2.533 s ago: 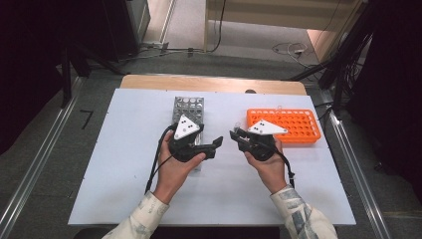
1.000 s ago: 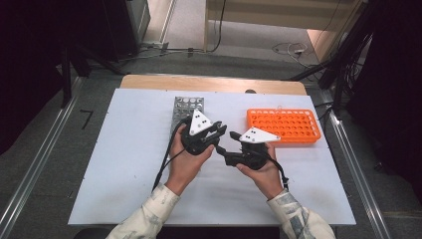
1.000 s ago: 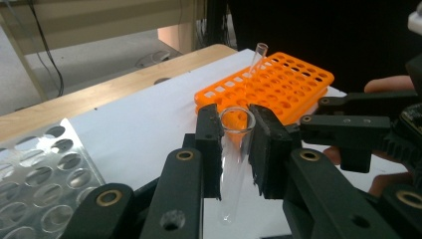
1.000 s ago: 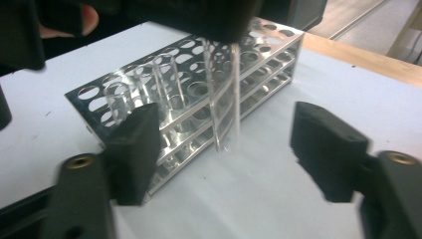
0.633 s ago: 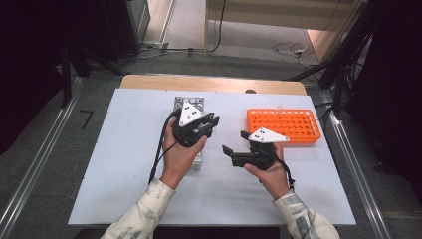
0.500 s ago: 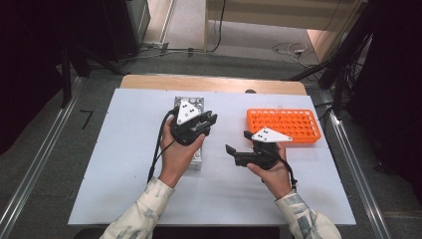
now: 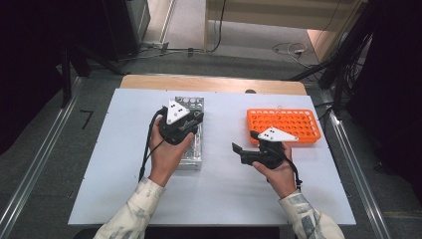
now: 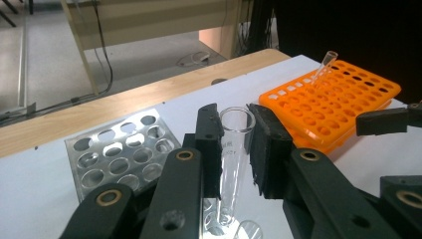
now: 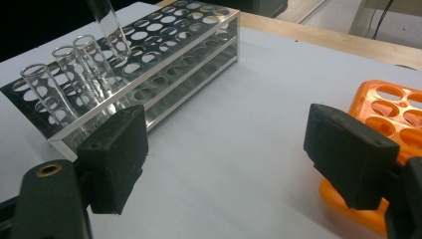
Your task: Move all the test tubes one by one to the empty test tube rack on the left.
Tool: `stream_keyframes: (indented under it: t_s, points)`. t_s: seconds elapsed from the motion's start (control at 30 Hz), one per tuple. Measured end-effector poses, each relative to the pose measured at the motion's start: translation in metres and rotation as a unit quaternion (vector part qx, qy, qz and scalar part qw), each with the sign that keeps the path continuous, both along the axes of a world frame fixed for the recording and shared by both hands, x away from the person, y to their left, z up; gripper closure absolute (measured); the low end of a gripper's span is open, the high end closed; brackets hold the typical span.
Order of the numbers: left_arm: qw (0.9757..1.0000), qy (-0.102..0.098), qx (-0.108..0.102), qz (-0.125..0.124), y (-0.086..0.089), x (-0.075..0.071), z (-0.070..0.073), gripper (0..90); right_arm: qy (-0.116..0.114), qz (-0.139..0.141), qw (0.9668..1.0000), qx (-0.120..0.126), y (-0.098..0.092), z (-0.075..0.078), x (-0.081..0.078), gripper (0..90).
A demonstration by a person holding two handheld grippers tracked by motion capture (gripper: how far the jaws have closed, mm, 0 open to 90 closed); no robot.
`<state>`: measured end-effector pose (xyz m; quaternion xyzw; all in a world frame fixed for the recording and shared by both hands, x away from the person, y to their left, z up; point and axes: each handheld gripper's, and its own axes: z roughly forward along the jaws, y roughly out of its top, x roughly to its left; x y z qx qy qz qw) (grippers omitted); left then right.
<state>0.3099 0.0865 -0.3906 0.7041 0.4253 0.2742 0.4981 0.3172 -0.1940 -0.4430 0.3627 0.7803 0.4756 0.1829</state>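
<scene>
My left gripper [image 8: 234,129] is shut on a clear glass test tube [image 8: 231,154], held upright over the near end of the metal rack [image 8: 119,154]. In the right gripper view the tube's rounded bottom [image 9: 112,30] hangs just above the metal rack's top plate [image 9: 174,50], beside two tubes [image 9: 64,74] standing in it. In the high view the left gripper [image 7: 191,122] is over the metal rack [image 7: 191,154]. My right gripper [image 7: 244,141] is open and holds nothing, between the two racks, jaws pointing left. The orange rack [image 7: 283,124] lies behind it.
One tube [image 8: 323,64] leans in the orange rack's [image 8: 338,99] far corner. The white table top [image 7: 124,174] has bare room left of the metal rack and along the front. A wooden strip [image 7: 214,83] runs along the far edge.
The grippers met at the table's middle, then parted. The left one carried the tube back over the metal rack; the right one drew off to the right, open.
</scene>
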Motion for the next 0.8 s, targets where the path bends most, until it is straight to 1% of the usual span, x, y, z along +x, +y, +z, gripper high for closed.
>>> stream_keyframes:
  t_s: [0.1,0.27,0.43,0.47,0.63,0.8]
  points:
    - [1.0,0.004,0.003,0.002,0.001,0.001,-0.004,75.2,0.001,0.002,1.0,-0.004,0.001,-0.001,0.0,16.4]
    - [0.9999,0.01,0.001,0.004,0.002,0.003,-0.008,75.1,0.001,0.002,1.0,-0.004,0.001,-0.002,0.0,16.6]
    - [0.9999,0.011,0.008,0.002,-0.001,0.004,-0.011,75.1,0.002,0.001,1.0,-0.004,0.001,-0.002,0.0,16.8]
    - [0.9998,0.014,0.014,0.004,-0.002,0.004,-0.013,75.1,0.002,0.0,1.0,-0.004,0.001,-0.001,0.0,16.9]
    - [0.9994,0.028,0.02,0.007,-0.003,0.004,-0.02,75.0,0.0,0.0,1.0,-0.004,0.0,-0.001,0.0,17.2]
    - [0.9986,0.044,0.028,0.005,-0.002,0.005,-0.027,74.8,0.002,0.001,1.0,-0.006,0.001,-0.002,0.001,17.3]
